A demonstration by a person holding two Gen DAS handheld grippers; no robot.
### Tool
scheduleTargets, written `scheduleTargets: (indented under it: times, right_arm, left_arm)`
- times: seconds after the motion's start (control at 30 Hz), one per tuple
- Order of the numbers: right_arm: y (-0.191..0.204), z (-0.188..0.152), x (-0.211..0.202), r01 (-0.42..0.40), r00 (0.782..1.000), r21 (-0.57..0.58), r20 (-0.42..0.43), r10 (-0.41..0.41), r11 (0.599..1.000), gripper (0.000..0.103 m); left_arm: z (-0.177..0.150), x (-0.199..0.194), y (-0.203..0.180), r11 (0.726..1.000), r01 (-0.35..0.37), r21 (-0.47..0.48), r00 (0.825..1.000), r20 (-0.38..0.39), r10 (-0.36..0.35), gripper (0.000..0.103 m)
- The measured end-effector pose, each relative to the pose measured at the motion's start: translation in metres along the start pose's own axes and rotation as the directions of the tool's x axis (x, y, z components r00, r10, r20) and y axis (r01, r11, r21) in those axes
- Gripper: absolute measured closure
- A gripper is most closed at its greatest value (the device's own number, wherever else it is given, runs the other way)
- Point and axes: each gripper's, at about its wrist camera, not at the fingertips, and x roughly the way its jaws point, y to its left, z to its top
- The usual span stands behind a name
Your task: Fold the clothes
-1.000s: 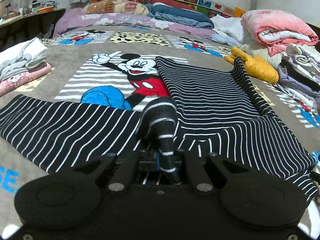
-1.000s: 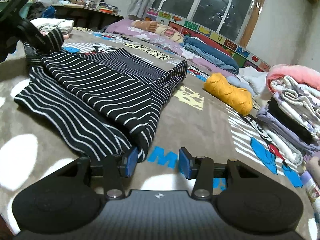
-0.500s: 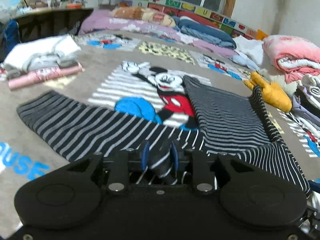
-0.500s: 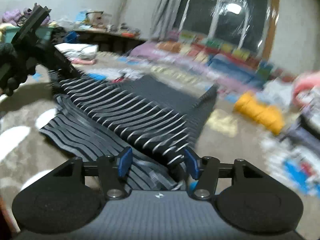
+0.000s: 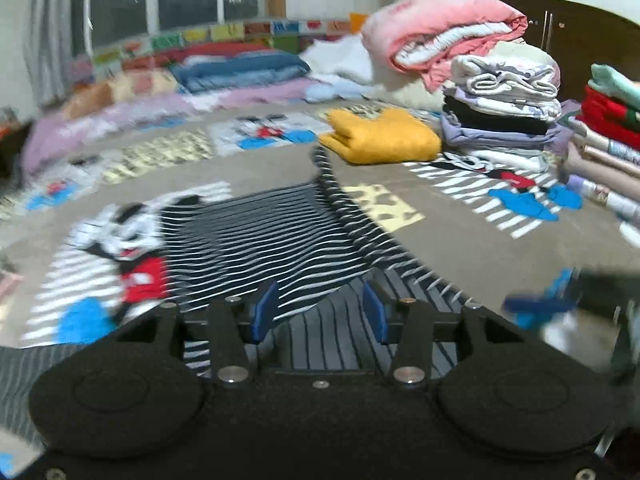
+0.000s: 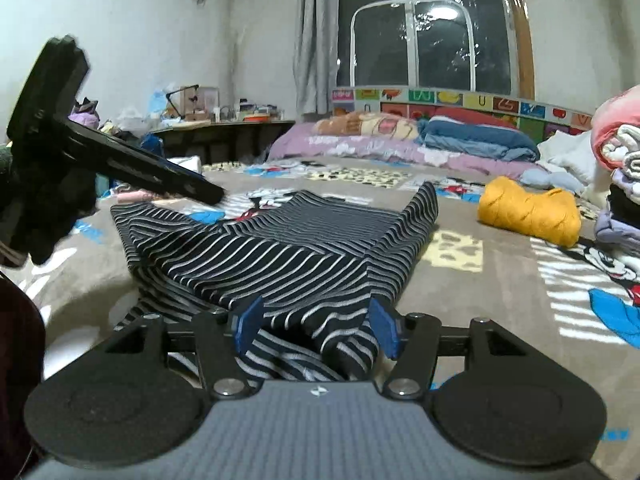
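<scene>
Striped garment [image 6: 280, 248] lies on the bed [image 6: 480, 304], partly folded. Folded sweater [image 6: 528, 210] sits at 2 o'clock from it; stacked clothes [image 5: 504, 96] beyond, at 3 o'clock.

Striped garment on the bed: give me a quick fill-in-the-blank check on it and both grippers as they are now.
1. The striped garment is black with ____ stripes.
2. The left gripper has its jaws ____, holding nothing.
3. Between the open jaws of the right gripper lies a bunched part of the ____ garment.
4. The folded item lying to the right of the striped garment in the right wrist view is ____ in colour.

Missing words: white; open; striped; yellow
</scene>
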Motion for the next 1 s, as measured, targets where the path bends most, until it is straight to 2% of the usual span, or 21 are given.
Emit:
scheduleTargets:
  times: [0.2, 0.27, 0.5, 0.6, 0.63, 0.7, 0.8, 0.9, 1.0]
  right_arm:
    - [0.005, -0.007, 0.022, -0.013, 0.999, -0.003, -0.047, 0.013, 1.0, 0.044]
    - [0.004, -0.007, 0.023, -0.029, 0.998, 0.003, -0.048, 0.029, 1.0, 0.044]
    - [0.005, -0.008, 0.027, -0.072, 0.996, 0.006, -0.059, 0.072, 0.997, 0.044]
    - [0.004, -0.008, 0.028, -0.087, 0.994, 0.018, -0.06, 0.088, 0.996, 0.044]
    - [0.003, -0.009, 0.028, -0.091, 0.994, 0.022, -0.061, 0.093, 0.996, 0.044]
    - [0.004, -0.009, 0.029, -0.104, 0.992, 0.021, -0.066, 0.105, 0.994, 0.043]
    - [0.004, -0.009, 0.03, -0.114, 0.991, 0.026, -0.07, 0.116, 0.993, 0.043]
    - [0.004, -0.01, 0.031, -0.122, 0.989, 0.034, -0.075, 0.124, 0.992, 0.042]
    - [0.004, -0.01, 0.031, -0.125, 0.989, 0.034, -0.078, 0.127, 0.992, 0.042]
  left_arm:
    - [0.052, 0.082, -0.007, 0.988, 0.067, -0.135, 0.995, -0.069, -0.077, 0.058]
    - [0.071, 0.109, -0.006, 0.985, 0.063, -0.16, 0.993, -0.088, -0.078, 0.058]
    - [0.1, 0.185, 0.009, 0.957, 0.045, -0.286, 0.987, -0.138, -0.088, 0.06]
    - [0.103, 0.206, 0.016, 0.942, 0.065, -0.329, 0.982, -0.145, -0.118, 0.077]
    - [0.104, 0.212, 0.019, 0.935, 0.077, -0.345, 0.981, -0.143, -0.133, 0.095]
    - [0.094, 0.213, 0.032, 0.896, 0.091, -0.435, 0.979, -0.125, -0.16, 0.097]
    - [0.078, 0.215, 0.051, 0.82, 0.113, -0.561, 0.976, -0.092, -0.197, 0.097]
    - [0.062, 0.217, 0.071, 0.726, 0.133, -0.675, 0.972, -0.054, -0.229, 0.097]
    - [0.046, 0.219, 0.09, 0.615, 0.152, -0.774, 0.967, -0.013, -0.254, 0.097]
